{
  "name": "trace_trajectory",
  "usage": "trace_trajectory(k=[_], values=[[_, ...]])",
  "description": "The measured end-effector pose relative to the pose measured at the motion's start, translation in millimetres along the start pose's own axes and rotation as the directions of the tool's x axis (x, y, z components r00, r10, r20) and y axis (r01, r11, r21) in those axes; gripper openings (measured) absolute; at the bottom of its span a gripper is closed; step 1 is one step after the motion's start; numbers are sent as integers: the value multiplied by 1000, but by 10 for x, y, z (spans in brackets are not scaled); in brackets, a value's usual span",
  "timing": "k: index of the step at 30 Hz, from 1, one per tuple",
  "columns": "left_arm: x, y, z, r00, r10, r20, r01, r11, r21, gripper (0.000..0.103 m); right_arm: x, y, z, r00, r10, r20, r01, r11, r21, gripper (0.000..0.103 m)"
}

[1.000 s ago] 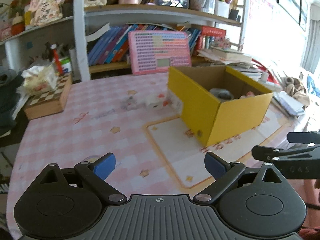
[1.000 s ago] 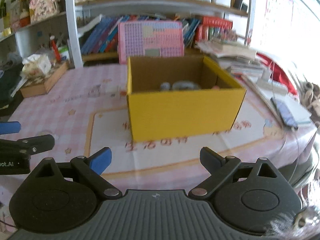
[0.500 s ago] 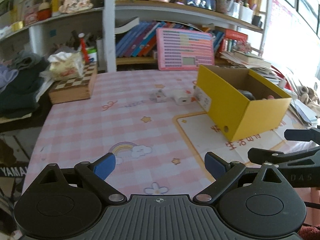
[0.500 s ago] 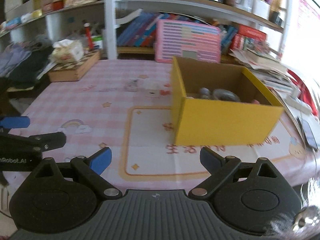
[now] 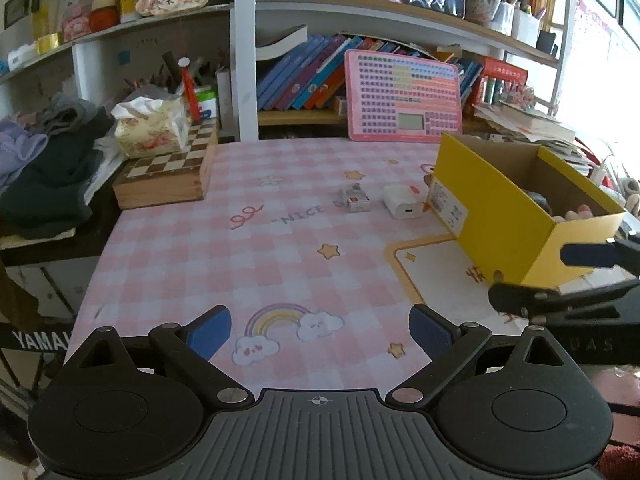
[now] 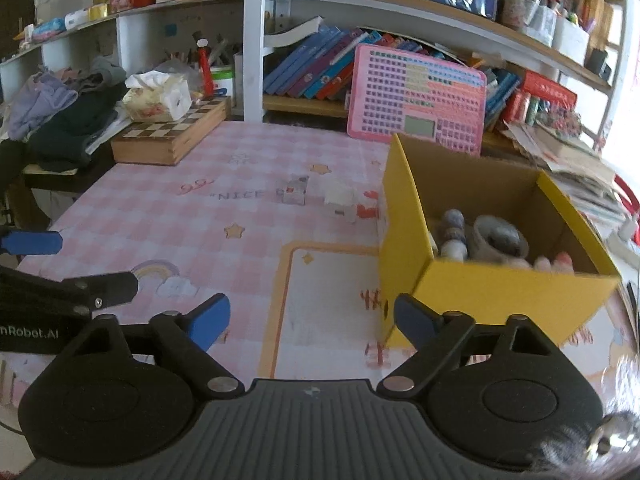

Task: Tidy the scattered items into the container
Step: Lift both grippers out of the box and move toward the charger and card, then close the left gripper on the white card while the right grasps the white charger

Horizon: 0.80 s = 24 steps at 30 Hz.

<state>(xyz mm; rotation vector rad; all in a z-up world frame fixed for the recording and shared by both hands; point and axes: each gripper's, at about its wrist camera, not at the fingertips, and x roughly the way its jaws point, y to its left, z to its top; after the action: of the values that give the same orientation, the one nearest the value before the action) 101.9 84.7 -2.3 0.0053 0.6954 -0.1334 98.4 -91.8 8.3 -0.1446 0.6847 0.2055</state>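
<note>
A yellow cardboard box (image 5: 500,216) stands on the pink checked tablecloth at the right; it also shows in the right wrist view (image 6: 404,232), holding a tape roll (image 6: 498,238) and small items. A white charger (image 5: 400,202) and a small clear box (image 5: 356,200) lie on the cloth just left of the box; the charger (image 6: 339,200) and the clear box (image 6: 295,192) also show in the right wrist view. My left gripper (image 5: 320,330) is open and empty over the near cloth. My right gripper (image 6: 306,318) is open and empty near the box's front corner.
A wooden chessboard box (image 5: 168,176) with a tissue pack (image 5: 150,128) sits at the far left. A pink keyboard toy (image 5: 404,98) leans on the bookshelf behind. Dark clothes (image 5: 48,184) lie piled off the table's left edge. Books and papers (image 6: 576,160) lie stacked at the right.
Both grippers have pulled back and swung left. The box has shifted to the right in both views, and the charger and clear box have come into clear sight.
</note>
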Motion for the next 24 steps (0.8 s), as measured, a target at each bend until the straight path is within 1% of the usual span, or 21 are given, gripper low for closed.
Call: trace_trajectory(k=[1, 6, 9, 13, 16, 19, 20, 21, 24], values=[[41, 7, 25, 1000, 2, 2, -2, 1000, 2, 97, 47, -2, 41, 1000, -1, 7, 1, 1000, -8, 84], [327, 56, 151, 1000, 25, 0, -25, 1000, 2, 97, 292, -37, 244, 1000, 0, 29, 1, 1000, -17, 84], [513, 87, 252, 999, 38, -3, -38, 999, 19, 97, 438, -55, 346, 999, -1, 32, 1, 1000, -11, 83], [791, 161, 441, 1000, 20, -18, -19, 999, 45, 97, 668, -67, 439, 1000, -5, 11, 5, 1000, -7, 73], [1004, 227, 607, 1000, 6, -30, -5, 999, 38, 97, 841, -87, 502, 1000, -16, -7, 17, 1000, 23, 66], [1210, 257, 749, 999, -18, -45, 20, 999, 31, 97, 1023, -117, 585, 999, -31, -14, 32, 996, 77, 66], [1273, 261, 787, 999, -21, -48, 22, 999, 33, 96, 1068, -114, 618, 999, -45, -4, 45, 995, 85, 63], [1356, 262, 832, 999, -12, -53, 14, 999, 34, 96, 1120, -118, 654, 999, -53, 2, 53, 994, 97, 60], [1597, 289, 936, 997, -1, -76, 3, 1000, 26, 95, 1275, -116, 754, 998, -65, 9, 64, 991, 119, 60]])
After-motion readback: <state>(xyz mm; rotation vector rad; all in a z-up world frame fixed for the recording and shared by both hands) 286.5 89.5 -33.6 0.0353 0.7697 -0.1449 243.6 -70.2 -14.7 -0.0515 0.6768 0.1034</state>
